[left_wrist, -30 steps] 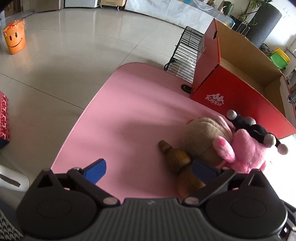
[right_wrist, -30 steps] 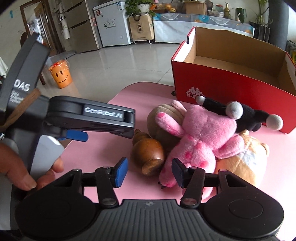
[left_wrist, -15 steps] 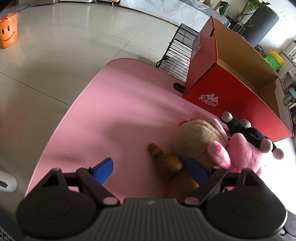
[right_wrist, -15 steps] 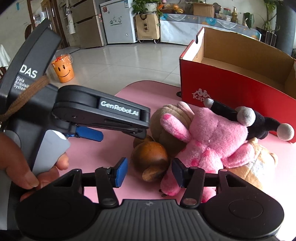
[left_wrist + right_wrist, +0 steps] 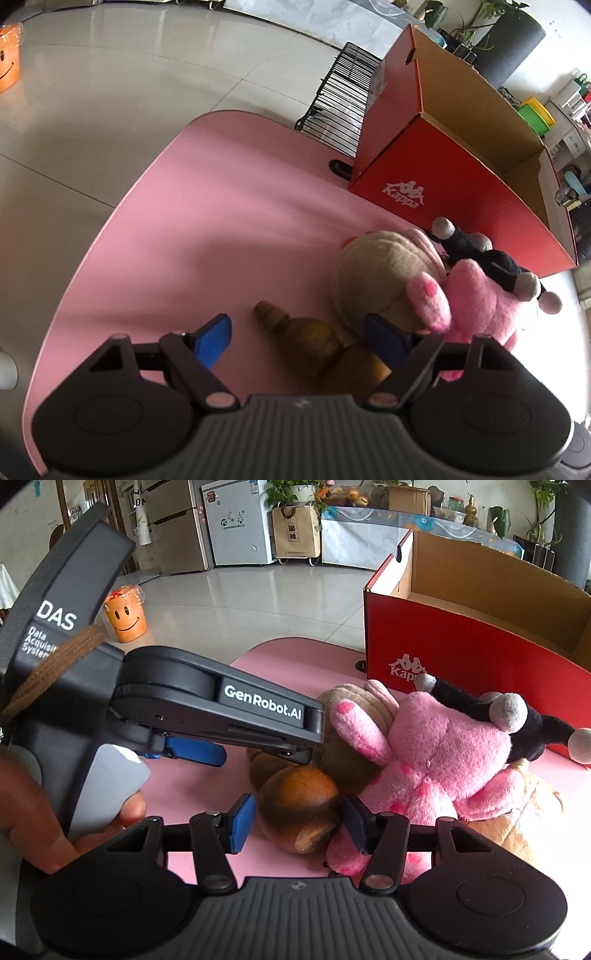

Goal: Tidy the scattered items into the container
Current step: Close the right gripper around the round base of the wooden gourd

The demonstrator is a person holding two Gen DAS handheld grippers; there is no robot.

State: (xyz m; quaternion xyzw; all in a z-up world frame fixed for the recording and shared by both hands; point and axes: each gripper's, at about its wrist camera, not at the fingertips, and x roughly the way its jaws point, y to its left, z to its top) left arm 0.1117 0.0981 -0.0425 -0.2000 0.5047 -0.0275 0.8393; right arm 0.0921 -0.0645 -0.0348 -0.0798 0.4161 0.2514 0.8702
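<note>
1. My right gripper (image 5: 299, 821) is open, with the brown wooden gourd-shaped toy (image 5: 295, 806) sitting between its blue pads (image 5: 242, 821). It is not squeezed yet.
2. My left gripper (image 5: 299, 338) is open wide just above the same gourd, holding nothing.
3. I think this is the grab step. Next I should close the right pads on the gourd and lift it.
4. The red cardboard shoe box (image 5: 476, 657) waits open at the back of the pink table (image 5: 221, 221).
5. The fluffy pink plush toy (image 5: 436, 760) and the tan plush ball (image 5: 380, 277) press against the gourd, so they may get pinched too.
</note>
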